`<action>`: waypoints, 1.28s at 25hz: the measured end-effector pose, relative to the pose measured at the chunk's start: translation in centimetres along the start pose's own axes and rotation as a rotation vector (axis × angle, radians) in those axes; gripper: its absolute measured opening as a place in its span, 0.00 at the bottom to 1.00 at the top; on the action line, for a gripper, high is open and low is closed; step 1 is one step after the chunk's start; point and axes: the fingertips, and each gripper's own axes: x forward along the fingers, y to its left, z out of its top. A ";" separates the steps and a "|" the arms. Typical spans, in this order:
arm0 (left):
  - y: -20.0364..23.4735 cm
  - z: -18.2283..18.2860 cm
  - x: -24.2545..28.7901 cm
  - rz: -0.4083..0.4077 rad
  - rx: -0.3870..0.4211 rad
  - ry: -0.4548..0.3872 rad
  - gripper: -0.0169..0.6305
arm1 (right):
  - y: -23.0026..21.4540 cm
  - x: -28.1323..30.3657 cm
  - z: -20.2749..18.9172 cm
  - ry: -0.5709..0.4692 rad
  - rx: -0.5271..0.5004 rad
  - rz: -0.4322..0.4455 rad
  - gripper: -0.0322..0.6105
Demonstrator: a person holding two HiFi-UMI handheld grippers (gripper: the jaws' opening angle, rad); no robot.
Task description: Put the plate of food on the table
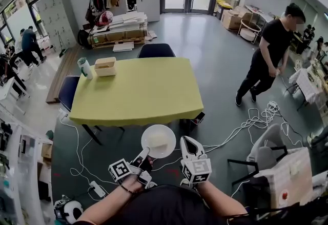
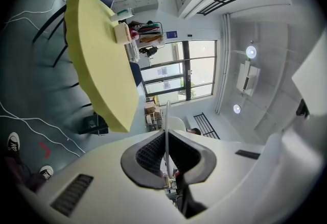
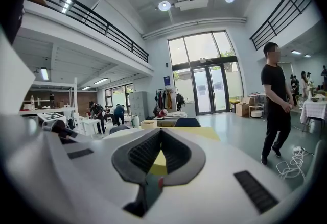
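The left gripper (image 1: pixel 144 155) is pinched on the near rim of the round white plate (image 1: pixel 159 134), which carries a mound of pale food (image 1: pixel 158 141); the left gripper view shows the thin rim edge-on, clamped between the ribbed dark pads (image 2: pixel 148 154). The rim is probably gripped because it is the only part thin enough for the jaws to take; the gripper points level, which keeps the plate flat and the food in place.

The right gripper (image 1: pixel 187 143) sits just beside the plate's right edge; its jaws are pressed together with nothing between them. Whether it touches the plate cannot be determined; its position suggests standby support for a plate held at one side only.

The plate hangs in the air above the grey floor (image 1: pixel 220 65), just short of the near edge of the rectangular table covered with a yellow cloth (image 1: pixel 138 90); it is not yet over the table. A pale wooden box (image 1: pixel 105 66) and a white cup with a green band (image 1: pixel 84 67) stand together at the far left corner, well apart from the bare near half, which is the likely set-down area.

The carry stage appears to be in hand; the set-down remains. Loose white cables (image 1: pixel 246 122) lie on the floor to the right; they look like a trip hazard.
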 end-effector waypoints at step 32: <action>3.3 5.1 7.5 -0.001 -0.046 -0.015 0.06 | -4.7 6.9 -0.3 0.054 -0.005 -0.025 0.07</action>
